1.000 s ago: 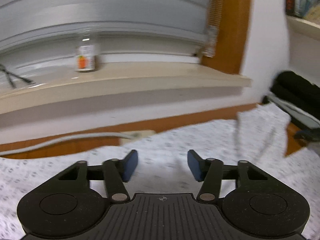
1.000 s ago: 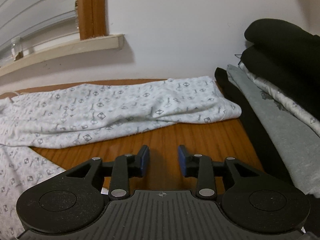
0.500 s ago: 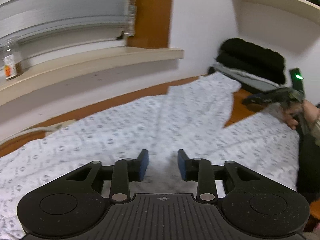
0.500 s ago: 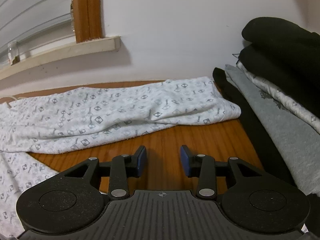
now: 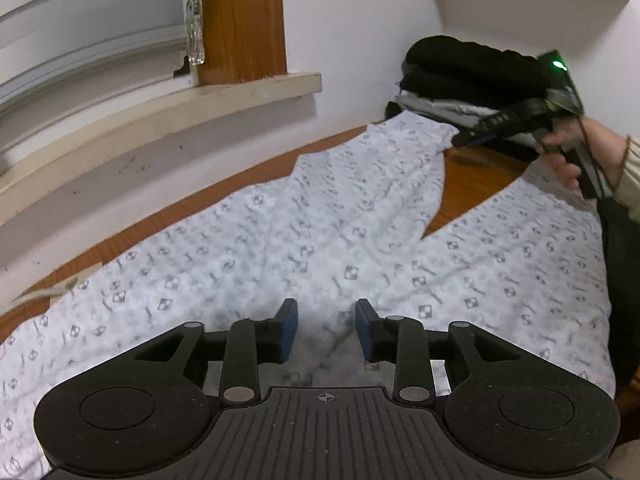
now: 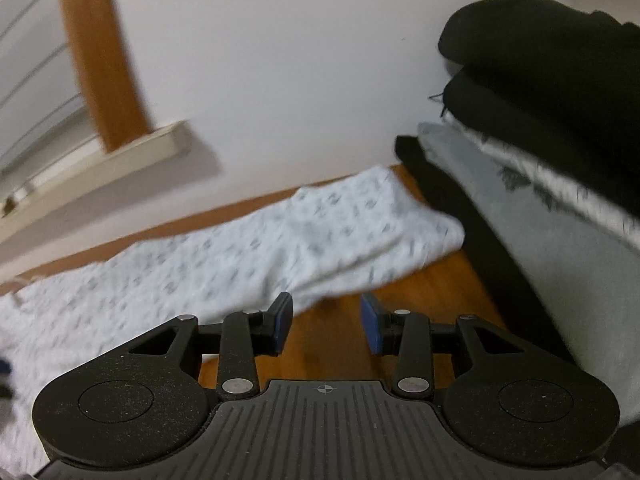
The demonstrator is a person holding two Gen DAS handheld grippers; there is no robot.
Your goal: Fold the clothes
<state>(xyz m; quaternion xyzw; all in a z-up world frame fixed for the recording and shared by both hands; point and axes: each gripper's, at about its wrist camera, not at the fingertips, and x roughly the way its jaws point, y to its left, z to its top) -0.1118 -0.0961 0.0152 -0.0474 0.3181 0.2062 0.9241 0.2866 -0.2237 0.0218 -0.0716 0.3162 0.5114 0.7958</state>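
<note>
White patterned trousers (image 5: pixel 320 220) lie spread flat on the wooden table (image 5: pixel 472 168), both legs pointing to the far right. My left gripper (image 5: pixel 326 330) hovers open over the crotch area, nothing between its blue pads. In the right wrist view the far leg's end (image 6: pixel 352 228) lies just ahead. My right gripper (image 6: pixel 326 322) is open above bare wood beside that leg's near edge. In the left wrist view the right gripper (image 5: pixel 464 141) and the hand (image 5: pixel 576 156) holding it show at the far right.
A stack of folded black, grey and white clothes (image 6: pixel 540 140) stands at the table's right end against the white wall (image 6: pixel 280 60). A window sill (image 5: pixel 160 108) with a wooden frame (image 5: pixel 240 20) runs behind. A white cord (image 5: pixel 36 296) lies at left.
My left gripper swung right from the sill toward the trousers' legs and narrowed a little. My right gripper moved forward toward the far leg's end and opened wider.
</note>
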